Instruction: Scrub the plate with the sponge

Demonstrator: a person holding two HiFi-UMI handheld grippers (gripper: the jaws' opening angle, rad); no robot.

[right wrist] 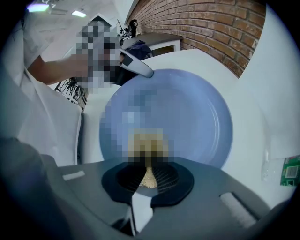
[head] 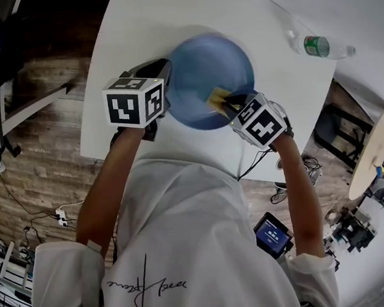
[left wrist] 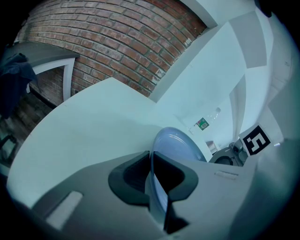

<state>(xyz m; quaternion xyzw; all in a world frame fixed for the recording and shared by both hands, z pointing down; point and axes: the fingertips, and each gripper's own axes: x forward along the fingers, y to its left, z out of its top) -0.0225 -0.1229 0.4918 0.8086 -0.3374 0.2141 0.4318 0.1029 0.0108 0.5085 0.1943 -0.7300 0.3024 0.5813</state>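
Note:
A round blue plate (head: 210, 80) is held up off the white table (head: 130, 32), tilted toward me. My left gripper (head: 165, 83) is shut on the plate's left rim; in the left gripper view the rim (left wrist: 154, 180) runs edge-on between the jaws and the plate (left wrist: 180, 143) stretches beyond. My right gripper (head: 231, 105) is shut on a yellow sponge (head: 217, 99), which lies against the plate's lower right face. In the right gripper view the sponge (right wrist: 149, 177) sits pinched between the jaws in front of the plate (right wrist: 187, 117).
A clear plastic bottle (head: 317, 46) with a green label lies on the table to the right; the bottle (left wrist: 206, 121) also shows in the left gripper view. A brick wall (left wrist: 108, 42) stands behind the table. A round wooden table (head: 371, 153) and a chair are at right on the floor.

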